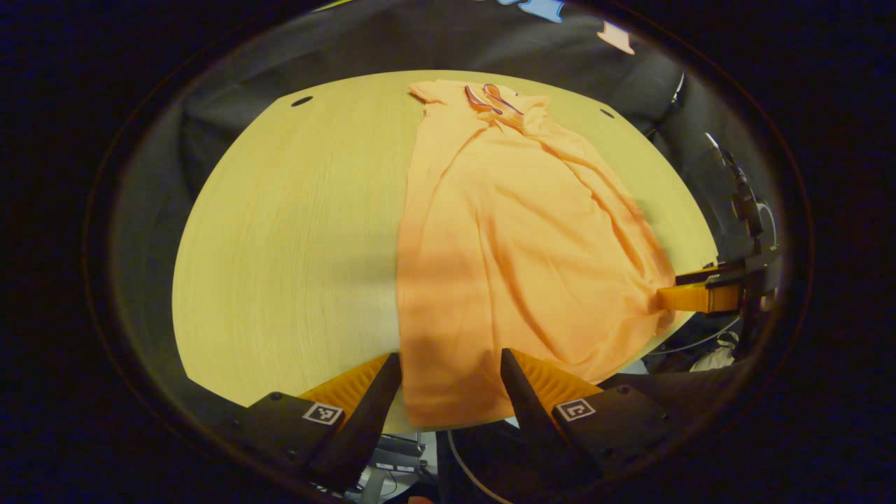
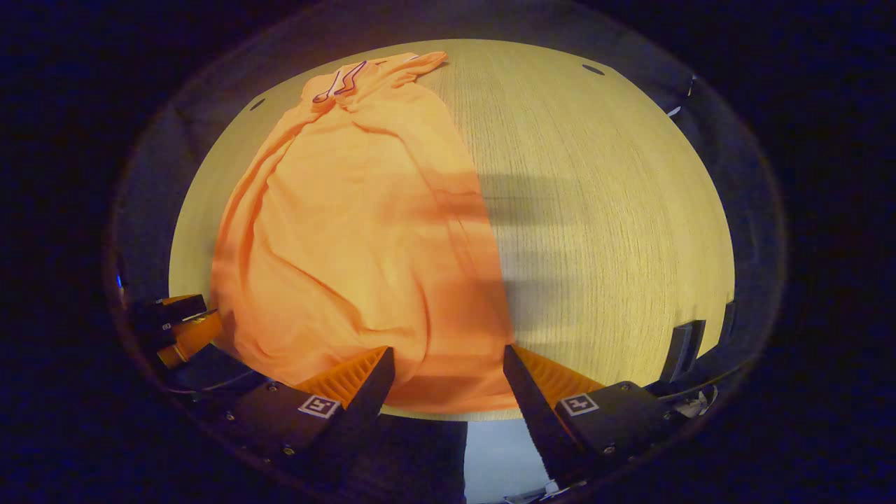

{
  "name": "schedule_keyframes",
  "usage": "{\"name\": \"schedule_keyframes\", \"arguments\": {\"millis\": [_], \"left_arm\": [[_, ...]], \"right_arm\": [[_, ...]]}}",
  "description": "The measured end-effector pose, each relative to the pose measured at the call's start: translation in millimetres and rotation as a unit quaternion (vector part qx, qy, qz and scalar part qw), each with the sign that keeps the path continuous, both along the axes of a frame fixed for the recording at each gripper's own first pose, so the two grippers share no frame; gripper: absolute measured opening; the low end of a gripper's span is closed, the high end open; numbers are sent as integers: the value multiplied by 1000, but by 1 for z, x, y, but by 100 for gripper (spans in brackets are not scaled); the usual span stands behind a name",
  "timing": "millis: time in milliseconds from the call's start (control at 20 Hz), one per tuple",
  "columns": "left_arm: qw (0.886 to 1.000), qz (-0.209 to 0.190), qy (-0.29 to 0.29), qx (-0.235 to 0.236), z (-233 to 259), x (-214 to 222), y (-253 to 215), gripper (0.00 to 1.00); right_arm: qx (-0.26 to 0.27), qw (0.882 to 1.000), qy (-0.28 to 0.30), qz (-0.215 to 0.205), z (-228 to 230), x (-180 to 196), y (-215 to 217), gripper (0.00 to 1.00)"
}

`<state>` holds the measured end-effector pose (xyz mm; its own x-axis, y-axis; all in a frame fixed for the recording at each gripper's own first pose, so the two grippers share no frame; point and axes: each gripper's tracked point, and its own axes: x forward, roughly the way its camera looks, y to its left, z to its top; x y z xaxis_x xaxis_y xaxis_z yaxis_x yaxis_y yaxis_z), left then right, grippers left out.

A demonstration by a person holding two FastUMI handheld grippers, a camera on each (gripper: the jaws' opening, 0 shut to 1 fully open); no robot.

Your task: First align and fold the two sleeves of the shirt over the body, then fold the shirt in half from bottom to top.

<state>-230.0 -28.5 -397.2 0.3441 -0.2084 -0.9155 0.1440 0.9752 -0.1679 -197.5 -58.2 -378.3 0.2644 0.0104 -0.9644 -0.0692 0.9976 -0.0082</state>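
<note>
An orange shirt (image 1: 511,238) lies lengthwise on a round wooden table (image 1: 294,245), collar (image 1: 490,98) at the far end and hem at the near edge. It is a long, narrow, wrinkled shape with its sides folded inward. My left gripper (image 1: 449,355) is open, its fingers straddling the hem's left corner. In the right gripper view, the shirt (image 2: 350,231) covers the left half of the table (image 2: 602,210), and my right gripper (image 2: 448,350) stands open over the hem's right corner. Each view also catches the other gripper at the hem: the right gripper (image 1: 693,295) and the left gripper (image 2: 183,329).
Small dark holes (image 1: 302,101) (image 2: 593,69) sit near the table's far rim. Bare wood stretches left of the shirt in the left gripper view and right of it in the right gripper view. Cables and dark gear (image 1: 742,203) lie beyond the table's edge.
</note>
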Motion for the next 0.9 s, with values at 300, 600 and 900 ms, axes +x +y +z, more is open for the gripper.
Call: {"name": "schedule_keyframes", "arguments": {"millis": [300, 600, 900], "left_arm": [[998, -12, 36, 49, -19, -2, 2, 91], [997, -23, 45, 54, -17, 4, -3, 96], [997, -46, 40, 54, -15, 10, -15, 68]], "right_arm": [[-39, 999, 21, 30, -6, -4, 0, 98], [-41, 998, 43, 27, -6, -2, 0, 98], [-38, 998, 52, 22, -6, 0, 0, 96]]}}
